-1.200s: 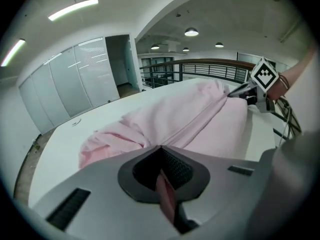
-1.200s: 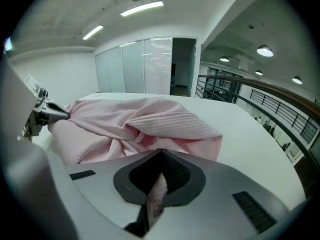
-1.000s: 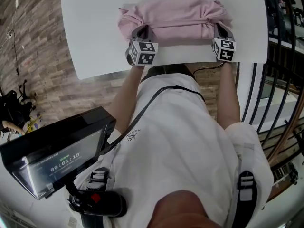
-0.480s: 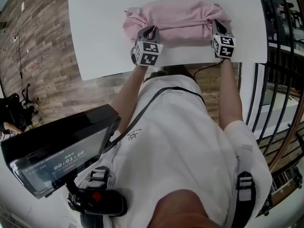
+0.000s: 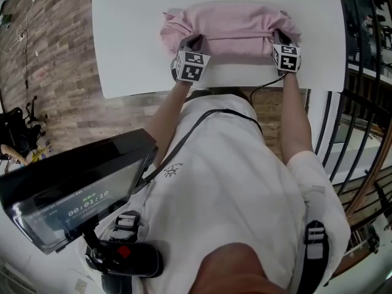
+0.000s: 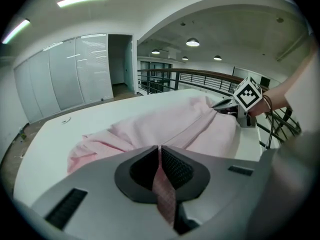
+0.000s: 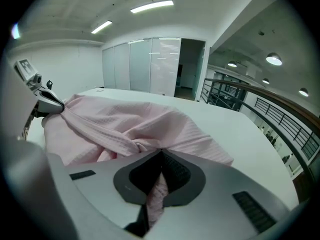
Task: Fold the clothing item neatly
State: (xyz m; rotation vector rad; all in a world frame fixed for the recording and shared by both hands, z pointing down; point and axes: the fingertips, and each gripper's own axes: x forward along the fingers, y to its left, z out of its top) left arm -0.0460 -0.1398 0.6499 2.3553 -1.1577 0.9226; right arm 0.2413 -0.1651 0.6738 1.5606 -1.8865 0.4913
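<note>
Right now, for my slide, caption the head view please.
Left tongs and right tongs pinch a pink garment on a white table.

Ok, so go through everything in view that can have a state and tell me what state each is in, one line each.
pink garment: partly folded, lying on the table, bunched at both near corners.
left gripper: shut on the pink garment's near left corner.
right gripper: shut on the pink garment's near right corner.
white table: upright, bearing the garment.
screen: lit, showing digits.
</note>
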